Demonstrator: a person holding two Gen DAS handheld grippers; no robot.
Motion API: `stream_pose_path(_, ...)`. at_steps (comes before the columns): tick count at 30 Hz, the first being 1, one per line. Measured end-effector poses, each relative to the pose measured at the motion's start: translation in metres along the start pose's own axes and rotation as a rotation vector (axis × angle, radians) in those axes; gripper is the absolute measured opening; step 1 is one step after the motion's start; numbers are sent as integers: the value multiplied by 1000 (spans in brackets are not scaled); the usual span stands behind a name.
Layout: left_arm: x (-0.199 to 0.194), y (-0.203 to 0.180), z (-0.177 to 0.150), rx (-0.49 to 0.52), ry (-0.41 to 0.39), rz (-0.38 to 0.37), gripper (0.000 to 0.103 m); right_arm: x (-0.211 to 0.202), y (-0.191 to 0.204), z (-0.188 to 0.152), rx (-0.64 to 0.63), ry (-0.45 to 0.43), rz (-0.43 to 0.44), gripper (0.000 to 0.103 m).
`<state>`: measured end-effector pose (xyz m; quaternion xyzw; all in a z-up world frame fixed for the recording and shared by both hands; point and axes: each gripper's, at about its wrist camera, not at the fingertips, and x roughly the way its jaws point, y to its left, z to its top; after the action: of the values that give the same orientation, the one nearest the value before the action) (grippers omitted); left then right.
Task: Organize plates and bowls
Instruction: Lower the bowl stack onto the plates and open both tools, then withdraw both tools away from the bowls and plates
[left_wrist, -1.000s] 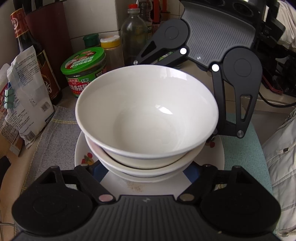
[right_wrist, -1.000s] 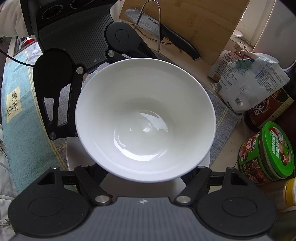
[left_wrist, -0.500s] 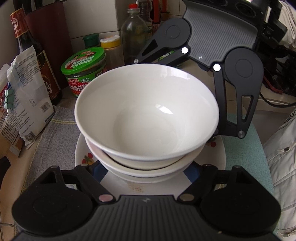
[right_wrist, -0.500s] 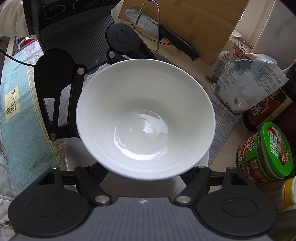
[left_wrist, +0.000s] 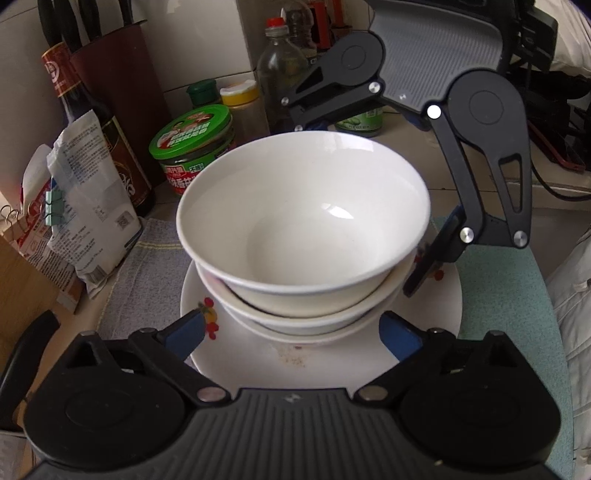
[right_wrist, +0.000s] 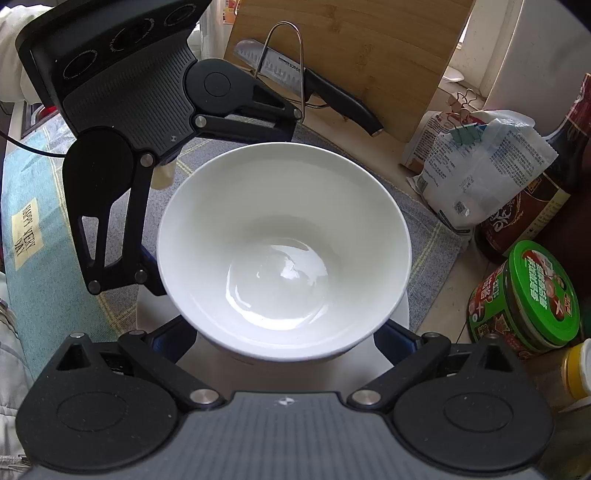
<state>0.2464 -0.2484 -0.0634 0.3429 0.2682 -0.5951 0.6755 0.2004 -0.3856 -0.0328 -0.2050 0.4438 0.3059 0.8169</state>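
**Bowls stacked on one plate**

Three white bowls (left_wrist: 303, 221) are sitting nested on one flowered plate (left_wrist: 443, 306), which is resting on a grey towel (left_wrist: 147, 266) spread over a crowded kitchen counter. My left gripper (left_wrist: 291, 332) and right gripper (right_wrist: 284, 339) have just been opening, both jaws now standing wide, gripping nothing.

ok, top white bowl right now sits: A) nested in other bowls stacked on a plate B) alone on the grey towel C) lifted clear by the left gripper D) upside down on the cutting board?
A: the top bowl sits nested in the lower bowls, stacked on the patterned plate.
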Motion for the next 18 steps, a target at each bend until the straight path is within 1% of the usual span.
stream_pose_path(2, -3, -1, -2, -20, -5, 15, 100, -1, 2, -2, -3, 0, -5, 103)
stream_pose_path(6, -14, -4, -10, -74, -36, 99, 100, -5, 7, -5, -11, -7, -19, 103)
stream_pose_path(9, -23, -6, -15, -136, -56, 149, 100, -8, 9, -9, -9, -17, -35, 103)
stream_pose_path(12, -32, -11, -19, -220, -82, 203, 100, -11, 10, -12, -1, -18, -37, 103)
stream_pose_path(15, -42, -22, -23, -292, -103, 283, 100, -11, 13, -15, -4, -12, -61, 103)
stream_pose_path(18, -52, -38, -27, -339, -137, 371, 100, -10, 17, -17, 13, -1, -72, 103)
